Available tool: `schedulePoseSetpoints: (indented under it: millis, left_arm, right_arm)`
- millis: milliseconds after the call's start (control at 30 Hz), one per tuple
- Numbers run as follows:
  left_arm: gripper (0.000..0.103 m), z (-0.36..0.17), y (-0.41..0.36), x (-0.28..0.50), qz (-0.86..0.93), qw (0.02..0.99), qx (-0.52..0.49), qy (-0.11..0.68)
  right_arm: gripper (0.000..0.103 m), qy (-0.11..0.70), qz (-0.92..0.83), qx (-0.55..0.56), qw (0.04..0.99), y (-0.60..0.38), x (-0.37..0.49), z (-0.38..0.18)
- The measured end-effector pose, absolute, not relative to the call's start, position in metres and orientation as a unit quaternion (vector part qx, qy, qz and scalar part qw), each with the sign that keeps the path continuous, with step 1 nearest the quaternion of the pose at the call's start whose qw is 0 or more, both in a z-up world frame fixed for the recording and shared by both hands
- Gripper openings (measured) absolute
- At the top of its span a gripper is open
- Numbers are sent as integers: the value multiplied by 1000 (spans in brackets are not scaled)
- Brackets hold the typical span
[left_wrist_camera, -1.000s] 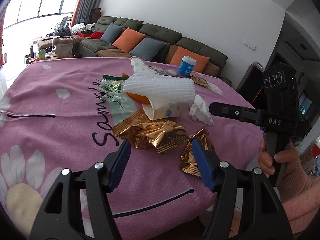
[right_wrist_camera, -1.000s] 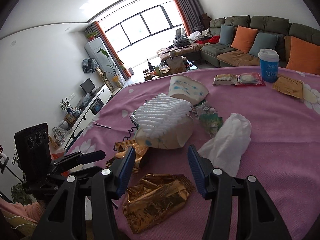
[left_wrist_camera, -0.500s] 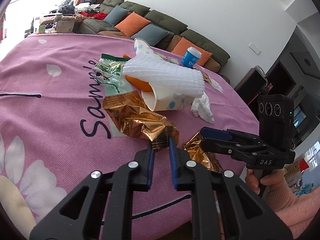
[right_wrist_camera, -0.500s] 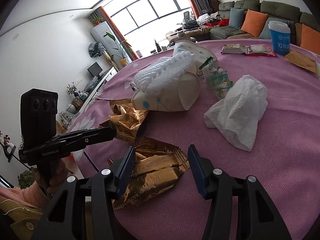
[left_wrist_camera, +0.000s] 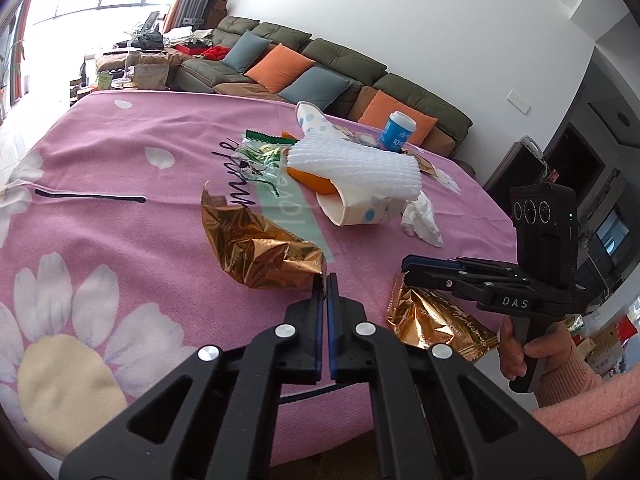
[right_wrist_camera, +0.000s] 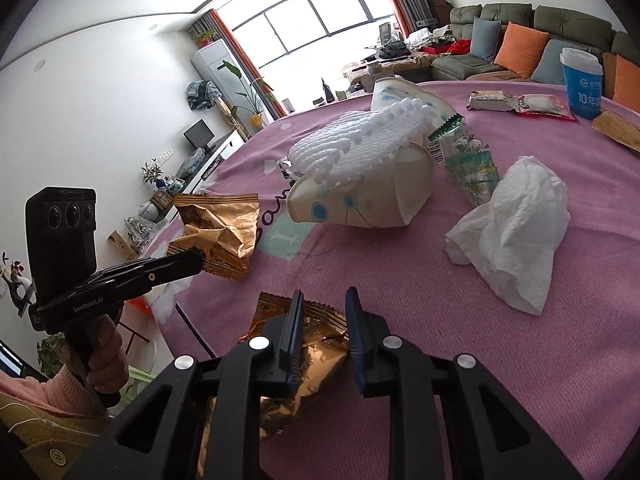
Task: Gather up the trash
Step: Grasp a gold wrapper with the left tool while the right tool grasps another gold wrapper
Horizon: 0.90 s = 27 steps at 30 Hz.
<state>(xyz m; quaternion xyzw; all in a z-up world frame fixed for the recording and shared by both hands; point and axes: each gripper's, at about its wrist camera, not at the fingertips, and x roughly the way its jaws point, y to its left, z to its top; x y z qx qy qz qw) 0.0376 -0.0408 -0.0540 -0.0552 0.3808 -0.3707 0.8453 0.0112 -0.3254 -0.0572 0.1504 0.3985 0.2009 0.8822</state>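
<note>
On the pink flowered cloth (left_wrist_camera: 120, 240) lie two crumpled gold wrappers. My left gripper (left_wrist_camera: 325, 280) is shut on the near corner of the larger gold wrapper (left_wrist_camera: 260, 248); the right wrist view shows that wrapper (right_wrist_camera: 218, 228) at the left gripper's (right_wrist_camera: 198, 258) tip. My right gripper (right_wrist_camera: 324, 306) hangs over the smaller gold wrapper (right_wrist_camera: 316, 344) with its jaws closing. The foil sits between and under the fingers, and the pads do not visibly press it. From the left wrist view, the right gripper (left_wrist_camera: 406, 266) reaches over that wrapper (left_wrist_camera: 436, 320).
A tipped paper cup (left_wrist_camera: 360, 210) under white foam netting (left_wrist_camera: 356, 168), orange peel (left_wrist_camera: 312, 182), a green wrapper (left_wrist_camera: 260, 164) and a crumpled tissue (right_wrist_camera: 516, 232) lie mid-table. A blue cup (right_wrist_camera: 582, 84) and snack packets (right_wrist_camera: 520, 104) stand farther back. The table edge is just below both grippers.
The left gripper went from wide open to shut on the gold wrapper's corner. The right gripper sank toward the smaller wrapper and its jaws narrowed.
</note>
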Motion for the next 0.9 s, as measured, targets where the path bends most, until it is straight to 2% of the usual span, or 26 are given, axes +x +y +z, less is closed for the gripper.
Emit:
schedulePoseSetpoints:
  millis: [167, 233, 267, 300, 467, 633, 700, 900]
  left_arm:
    - [2, -49, -26, 33, -361, 853, -55, 372]
    - [2, -48, -24, 31, -358, 856, -53, 369]
    - [2, -47, -23, 31, -359, 856, -52, 368]
    - [2, -47, -22, 30, -361, 856, -53, 367]
    - [2, -48, -22, 28, -364, 856, -49, 364]
    - [2, -49, -13, 31, -354, 860, -55, 363]
    - [2, -48, -8, 31, -347, 864, -55, 361]
    - [2, -43, 9, 32, -329, 874, -63, 354]
  right_arm:
    - [23, 384, 198, 168, 886, -326, 15, -53]
    - [34, 378, 197, 173, 888, -331, 12, -47]
    - [44, 379, 194, 175, 888, -335, 10, -44]
    - [50, 381, 190, 174, 888, -338, 6, -42]
    - [52, 408, 193, 174, 875, -342, -10, -46]
    - [51, 423, 195, 145, 873, -328, -20, -54]
    - [34, 426, 204, 144, 870, -324, -18, -55]
    - [22, 414, 217, 132, 874, -310, -13, -52]
